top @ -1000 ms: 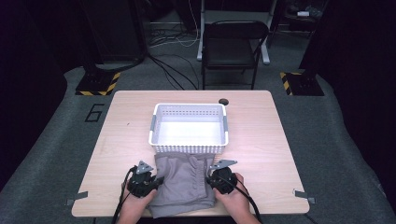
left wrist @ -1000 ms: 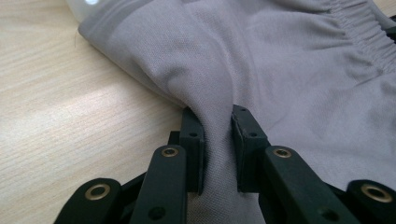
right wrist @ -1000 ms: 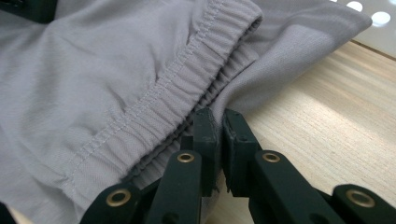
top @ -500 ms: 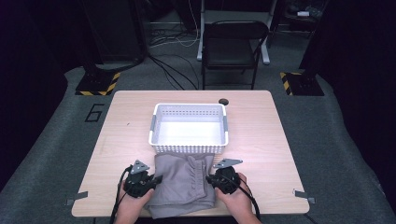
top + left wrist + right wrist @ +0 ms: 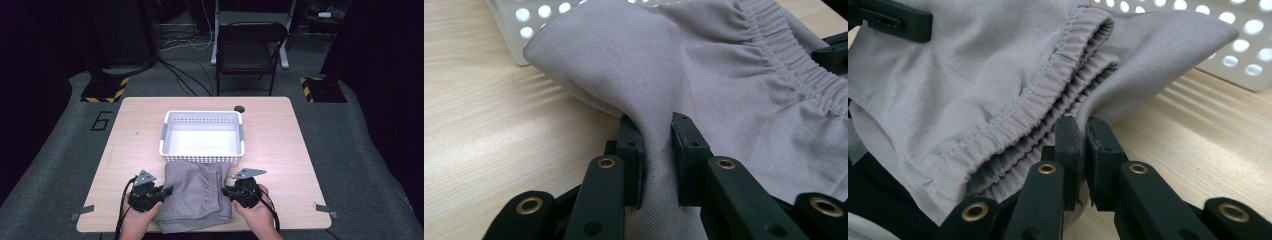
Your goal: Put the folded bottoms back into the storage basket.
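Observation:
A folded grey garment (image 5: 196, 192) with an elastic waistband lies at the table's near edge, its far end touching the front wall of a white perforated basket (image 5: 202, 150). My left gripper (image 5: 165, 190) pinches the garment's left edge; the left gripper view has grey cloth (image 5: 704, 80) squeezed between the two black jaws (image 5: 658, 150). My right gripper (image 5: 226, 191) is shut on the garment's right edge, where the gathered waistband (image 5: 1038, 95) runs into the jaws (image 5: 1082, 145). The cloth is lifted a little at both pinched edges.
The basket stands empty in the middle of the wooden table (image 5: 135, 145). A small dark round object (image 5: 239, 108) sits at the table's far edge. A black chair (image 5: 248, 50) stands beyond the table. Cables cross the floor behind.
Both grippers and the garment have moved slightly farther from the person, toward the basket; the garment's far end now meets the basket's front wall. Both grips are unchanged.

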Action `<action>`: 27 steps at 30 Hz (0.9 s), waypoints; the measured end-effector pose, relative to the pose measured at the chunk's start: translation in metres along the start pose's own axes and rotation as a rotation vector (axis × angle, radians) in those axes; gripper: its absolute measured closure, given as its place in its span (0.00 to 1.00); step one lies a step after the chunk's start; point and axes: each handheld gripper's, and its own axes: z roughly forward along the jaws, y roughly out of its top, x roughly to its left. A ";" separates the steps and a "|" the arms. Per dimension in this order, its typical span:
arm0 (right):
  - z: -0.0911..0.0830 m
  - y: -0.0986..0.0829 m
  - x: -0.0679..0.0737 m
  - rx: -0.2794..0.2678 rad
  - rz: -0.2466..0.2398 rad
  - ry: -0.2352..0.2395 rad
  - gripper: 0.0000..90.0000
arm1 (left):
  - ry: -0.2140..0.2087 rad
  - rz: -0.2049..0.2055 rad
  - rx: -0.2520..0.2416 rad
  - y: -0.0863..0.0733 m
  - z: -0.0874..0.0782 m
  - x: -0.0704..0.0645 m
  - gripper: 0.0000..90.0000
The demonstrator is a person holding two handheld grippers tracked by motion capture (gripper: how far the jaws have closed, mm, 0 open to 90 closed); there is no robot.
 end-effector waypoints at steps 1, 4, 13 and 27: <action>-0.001 0.001 0.001 -0.003 0.007 0.002 0.95 | -0.002 0.005 0.004 0.001 -0.001 0.000 0.86; -0.005 0.003 0.001 -0.002 0.001 0.006 0.95 | -0.006 0.003 0.002 0.003 -0.004 -0.002 0.86; -0.018 0.009 0.002 -0.019 0.007 0.028 0.95 | -0.014 0.027 -0.010 0.014 -0.016 -0.011 0.86; -0.037 0.028 -0.001 -0.026 0.014 0.039 0.95 | -0.014 0.051 -0.008 0.036 -0.028 -0.020 0.86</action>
